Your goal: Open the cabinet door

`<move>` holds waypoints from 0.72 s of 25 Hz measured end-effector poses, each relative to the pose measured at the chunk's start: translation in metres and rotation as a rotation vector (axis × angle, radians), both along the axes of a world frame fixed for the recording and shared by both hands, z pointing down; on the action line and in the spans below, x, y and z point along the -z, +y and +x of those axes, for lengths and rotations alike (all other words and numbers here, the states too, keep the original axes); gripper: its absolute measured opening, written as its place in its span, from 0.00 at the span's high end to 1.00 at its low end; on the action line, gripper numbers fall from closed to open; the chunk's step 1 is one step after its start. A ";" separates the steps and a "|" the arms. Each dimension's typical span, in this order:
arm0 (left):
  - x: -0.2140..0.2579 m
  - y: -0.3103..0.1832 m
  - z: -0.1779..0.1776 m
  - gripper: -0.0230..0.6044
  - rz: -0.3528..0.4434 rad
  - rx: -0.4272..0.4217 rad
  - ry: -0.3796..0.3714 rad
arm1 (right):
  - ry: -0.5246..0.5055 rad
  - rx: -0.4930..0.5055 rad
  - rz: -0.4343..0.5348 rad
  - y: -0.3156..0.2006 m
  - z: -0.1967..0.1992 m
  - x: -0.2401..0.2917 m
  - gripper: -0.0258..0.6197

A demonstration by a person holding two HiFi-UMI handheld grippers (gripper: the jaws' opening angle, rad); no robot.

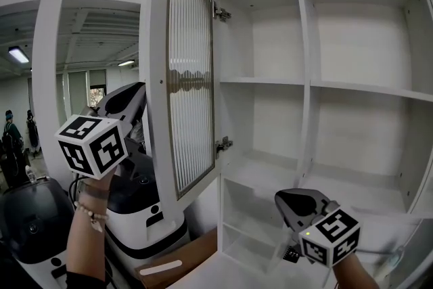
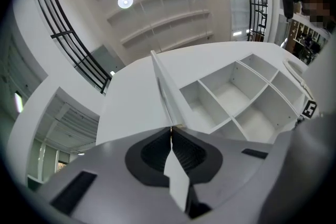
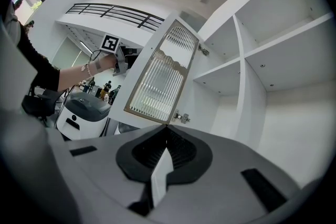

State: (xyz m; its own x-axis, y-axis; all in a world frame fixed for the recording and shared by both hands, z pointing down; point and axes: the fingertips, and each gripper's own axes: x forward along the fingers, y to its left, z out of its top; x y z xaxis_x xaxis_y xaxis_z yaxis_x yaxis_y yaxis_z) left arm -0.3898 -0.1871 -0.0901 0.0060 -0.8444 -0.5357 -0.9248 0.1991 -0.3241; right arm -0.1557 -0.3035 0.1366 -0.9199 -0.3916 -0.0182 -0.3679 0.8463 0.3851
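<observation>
The cabinet door (image 1: 191,98) stands swung wide open left of the shelves (image 1: 352,88), and I think it is light and stiff with breakable ribbed glass (image 1: 193,37), so I'd push its white edge, near my shut left gripper (image 1: 137,93), while my right gripper (image 1: 284,201) hangs low, shut on nothing.

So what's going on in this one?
A person works a white cabinet with a claw in each hand. Its ribbed-glass door already stands wide open. The left claw is closed by the door's outer edge, gripping nothing; the right claw is closed and empty, low before the shelves.
</observation>
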 end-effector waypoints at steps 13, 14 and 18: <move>-0.004 0.007 -0.039 0.96 -0.018 0.120 0.019 | -0.003 0.010 0.002 0.008 -0.013 -0.001 0.96; -0.005 0.007 -0.042 0.96 -0.020 0.125 0.024 | -0.003 0.012 0.002 0.008 -0.014 -0.001 0.96; -0.008 0.006 -0.055 0.96 -0.025 0.152 0.060 | 0.000 0.022 -0.002 0.005 -0.015 -0.001 0.96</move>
State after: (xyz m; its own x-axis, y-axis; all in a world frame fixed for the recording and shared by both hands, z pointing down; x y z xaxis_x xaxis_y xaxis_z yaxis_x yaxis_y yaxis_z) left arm -0.4450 -0.1810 -0.0820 -0.1538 -0.8461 -0.5103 -0.9026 0.3305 -0.2759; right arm -0.1711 -0.2983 0.1381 -0.9285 -0.3710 -0.0181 -0.3491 0.8550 0.3836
